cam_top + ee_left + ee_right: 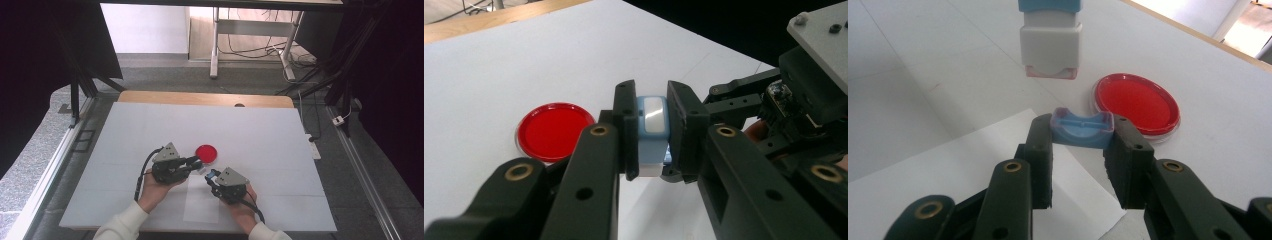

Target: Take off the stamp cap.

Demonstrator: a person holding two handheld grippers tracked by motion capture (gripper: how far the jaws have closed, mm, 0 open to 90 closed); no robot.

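Nearest to me are the person's two forearms in pale sleeves, coming in over the near edge of the white tabletop [125, 130], which is the biggest thing here and sits on a wooden board whose far edge shows beyond it. A white sheet of paper [201, 202] lies on the tabletop between the hands, just below the two tools. Beyond the paper, just past the tool tips, sits a round red dish [206, 153] with a clear rim, flat on the surface. The left tool [196, 161] points towards the right and its jaws are closed tight on a small blue-and-white stamp body [652, 135], gripping it by its sides; seen from the right gripper view, the stamp body [1050, 42] hangs above the tabletop with its white lower end and a pinkish pad face pointing down. The right tool [212, 176] sits just beside it, jaws pinched on a little blue cap [1082, 129], held hollow side up. The cap is clear of the stamp body, just below and apart from it, and both hang close to the red dish, over the far corner of the paper.
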